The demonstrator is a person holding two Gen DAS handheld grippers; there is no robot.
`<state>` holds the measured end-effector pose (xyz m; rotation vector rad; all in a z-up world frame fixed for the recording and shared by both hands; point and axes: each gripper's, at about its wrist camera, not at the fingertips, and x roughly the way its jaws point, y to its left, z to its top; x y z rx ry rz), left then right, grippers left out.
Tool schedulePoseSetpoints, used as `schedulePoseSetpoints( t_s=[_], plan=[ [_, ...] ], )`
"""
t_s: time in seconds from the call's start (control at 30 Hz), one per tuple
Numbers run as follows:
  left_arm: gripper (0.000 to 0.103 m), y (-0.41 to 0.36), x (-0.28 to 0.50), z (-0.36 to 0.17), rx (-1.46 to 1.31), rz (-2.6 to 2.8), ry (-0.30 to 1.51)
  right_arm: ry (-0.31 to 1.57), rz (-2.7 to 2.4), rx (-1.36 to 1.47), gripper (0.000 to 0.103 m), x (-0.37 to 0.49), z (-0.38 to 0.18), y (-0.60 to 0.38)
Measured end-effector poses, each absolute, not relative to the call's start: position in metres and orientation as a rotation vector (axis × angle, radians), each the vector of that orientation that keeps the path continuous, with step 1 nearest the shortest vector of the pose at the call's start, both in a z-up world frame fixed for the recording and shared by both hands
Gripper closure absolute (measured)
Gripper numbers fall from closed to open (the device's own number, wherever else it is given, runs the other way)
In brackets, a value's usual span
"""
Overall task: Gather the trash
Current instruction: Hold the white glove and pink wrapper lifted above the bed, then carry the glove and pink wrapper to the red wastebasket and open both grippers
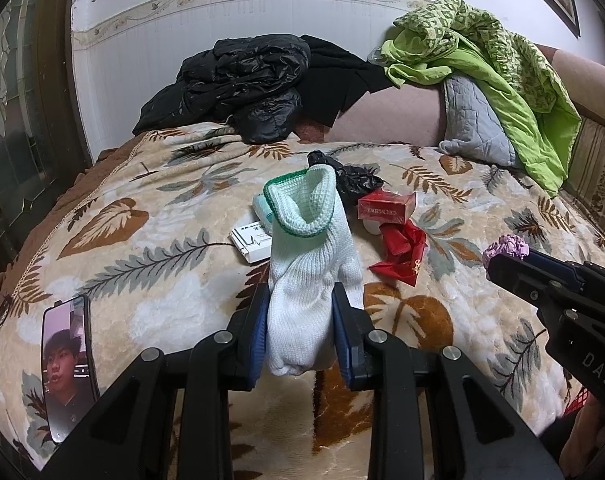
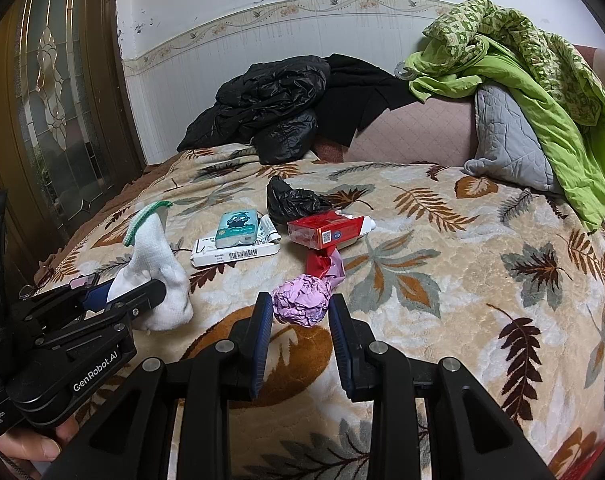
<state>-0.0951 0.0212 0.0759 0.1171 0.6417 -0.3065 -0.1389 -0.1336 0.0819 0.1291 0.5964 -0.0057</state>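
Two grippers over the bed, both loaded. We log as follows:

- Left gripper [image 1: 300,332]: fingers closed on a white knit glove [image 1: 312,264], green-trimmed cuff up and gaping; lower end hangs betw. the blue pads. Same glove [image 2: 154,264] seen from the right wrist view, held just above the blanket [image 2: 442,320].
- Right gripper [image 2: 300,340]: fingers narrow, pressed on both sides of a crumpled purple paper ball [image 2: 300,300]. In the left view the ball [image 1: 506,248] sits at that gripper's tip, far right.
- Trash left on the blanket, mid-bed, bunched close: white box w/ barcode [image 2: 234,254], teal tissue pack [image 2: 238,230] on top of it, squeezed tube [image 2: 268,228] just beside; black plastic bag [image 2: 292,200] behind; red cigarette pack [image 2: 326,232] w/ another tube end sticking out at its right; red and pink wrapper [image 2: 324,266] in front of the pack, near the ball.
- Misc.: phone [image 1: 68,364] lit, lying near left edge of bed; black jacket [image 2: 270,100], grey pillow [image 2: 506,140], green sheet [image 2: 522,80] at the far end by the wall.
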Motion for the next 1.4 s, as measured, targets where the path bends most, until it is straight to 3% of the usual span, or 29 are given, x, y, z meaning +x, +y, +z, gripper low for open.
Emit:
schedulePoseSetpoints(
  t_s=[0.93, 1.4],
  plan=[
    [0.075, 0.014, -0.108, 0.085, 0.099, -0.386, 0.629, 0.575, -0.011, 0.179, 0.072, -0.149, 0.092, -0.143],
    [0.075, -0.046, -0.16, 0.112, 0.188, -0.679, 0.594, 0.543, -0.087, 0.303, 0.072, -0.238, 0.123, -0.205]
  ],
)
